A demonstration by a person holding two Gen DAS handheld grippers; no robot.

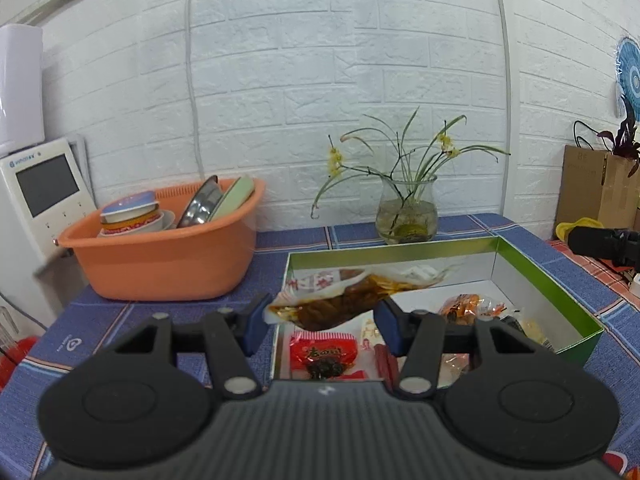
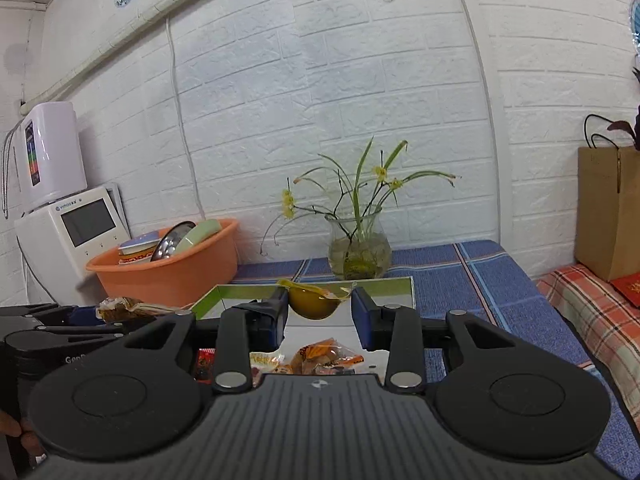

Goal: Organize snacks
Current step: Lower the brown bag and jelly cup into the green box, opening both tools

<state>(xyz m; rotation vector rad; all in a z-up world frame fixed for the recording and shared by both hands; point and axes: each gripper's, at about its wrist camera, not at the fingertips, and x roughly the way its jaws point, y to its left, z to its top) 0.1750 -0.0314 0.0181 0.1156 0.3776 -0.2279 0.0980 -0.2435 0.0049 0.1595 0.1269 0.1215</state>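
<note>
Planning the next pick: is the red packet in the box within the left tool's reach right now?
Probably not yet: the left tool already carries a brown snack pouch, though the red packet lies uncovered just below.

table (image 1: 532, 240): blue checked cloth | back left: orange basin (image 1: 168, 268) | back edge, middle: glass vase (image 1: 406, 216) | centre-right: open green box (image 1: 556, 280)

Both views are bright and evenly lit, soft indoor light with barely any hard shadows. Heavy fisheye warp though: the brick wall (image 1: 320, 80) bows and corners go dark. The snack packet (image 1: 340, 300) ahead of the fingers is motion-smeared, and the box's shiny inner wall (image 1: 400, 258) throws mirror glare.
</note>
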